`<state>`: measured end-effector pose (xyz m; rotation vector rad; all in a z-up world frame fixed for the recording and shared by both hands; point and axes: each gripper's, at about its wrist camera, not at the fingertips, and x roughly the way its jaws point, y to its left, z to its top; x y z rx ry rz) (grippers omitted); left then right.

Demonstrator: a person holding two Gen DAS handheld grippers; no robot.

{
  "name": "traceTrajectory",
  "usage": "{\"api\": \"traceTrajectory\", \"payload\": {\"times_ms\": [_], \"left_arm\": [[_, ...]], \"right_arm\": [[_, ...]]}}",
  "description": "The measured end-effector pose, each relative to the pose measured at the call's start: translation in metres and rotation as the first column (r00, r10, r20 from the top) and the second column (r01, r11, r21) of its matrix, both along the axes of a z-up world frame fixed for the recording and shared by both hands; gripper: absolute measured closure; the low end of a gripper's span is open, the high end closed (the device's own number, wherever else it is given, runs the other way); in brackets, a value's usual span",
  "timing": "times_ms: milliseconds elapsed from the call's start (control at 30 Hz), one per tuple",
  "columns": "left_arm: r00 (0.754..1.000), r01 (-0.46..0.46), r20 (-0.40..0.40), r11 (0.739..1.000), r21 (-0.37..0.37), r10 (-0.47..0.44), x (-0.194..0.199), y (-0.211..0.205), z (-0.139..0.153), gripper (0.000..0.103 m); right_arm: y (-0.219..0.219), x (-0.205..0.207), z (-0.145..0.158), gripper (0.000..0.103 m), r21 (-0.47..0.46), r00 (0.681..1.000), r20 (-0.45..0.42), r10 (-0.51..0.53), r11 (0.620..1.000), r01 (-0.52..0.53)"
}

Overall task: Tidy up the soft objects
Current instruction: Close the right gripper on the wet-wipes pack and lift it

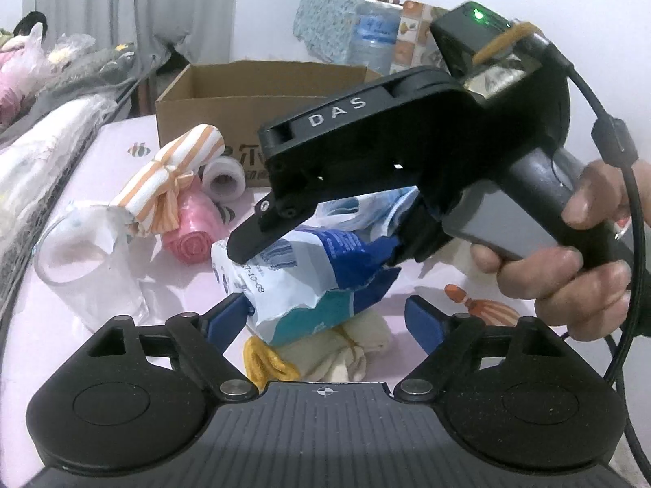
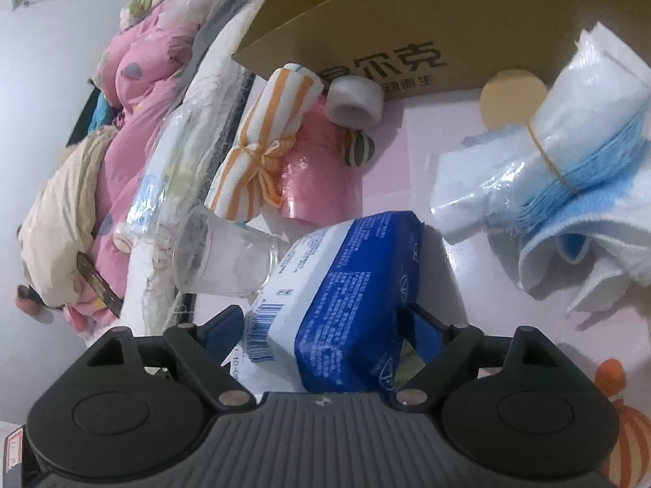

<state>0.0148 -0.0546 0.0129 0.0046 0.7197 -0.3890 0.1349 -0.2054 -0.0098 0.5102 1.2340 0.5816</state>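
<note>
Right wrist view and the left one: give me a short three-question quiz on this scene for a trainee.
1. True or false: the cardboard box stands behind the orange-striped towel roll.
2. What sits between the right gripper's fingers? A: glass; B: blue-and-white tissue pack; C: pink bag roll.
3. Fill in: a ___ band holds the folded blue cloth bundle together.
Key: 1 true; 2 B; 3 rubber.
</note>
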Motion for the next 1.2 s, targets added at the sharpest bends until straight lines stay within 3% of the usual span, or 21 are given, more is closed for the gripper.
{"api": "traceTrajectory", "payload": {"times_ms": [300, 467, 767, 933, 1200], "left_arm": [[0.999, 0.037, -0.001, 0.999, -0.036, -0.037, -0.005, 0.006, 0.001, 0.019], [0.998, 0.063, 0.023, 0.997, -0.047, -0.062, -0.015, 0.012, 0.005, 0.019], [0.998, 0.053, -0.031, 0.993, -0.106, -0.057, -0.014, 0.028, 0.001, 0.018], [0.997, 0.05, -0.052, 0.989, -0.138, -0.057, -0.013, 0.031, -0.003, 0.018], [1.0, 0.018, -0.018, 0.988, -0.152, -0.021, -0.019, 0.043, 0.002, 0.018]], "right_arm": [[-0.004, -0.011, 0.013, 0.045, -0.025, 0.993, 0.115, -0.01, 1.0, 0.013], [-0.009, -0.013, 0.018, 0.053, -0.019, 0.99, 0.135, -0.032, 0.999, 0.035], [-0.007, -0.03, 0.055, 0.072, -0.125, 0.956, 0.293, 0.031, 0.992, 0.006], [0.003, -0.04, 0.071, 0.073, -0.223, 0.926, 0.361, 0.113, 0.974, -0.032], [0.027, -0.05, 0.072, 0.073, -0.174, 0.919, 0.353, 0.179, 0.977, -0.123]]}}
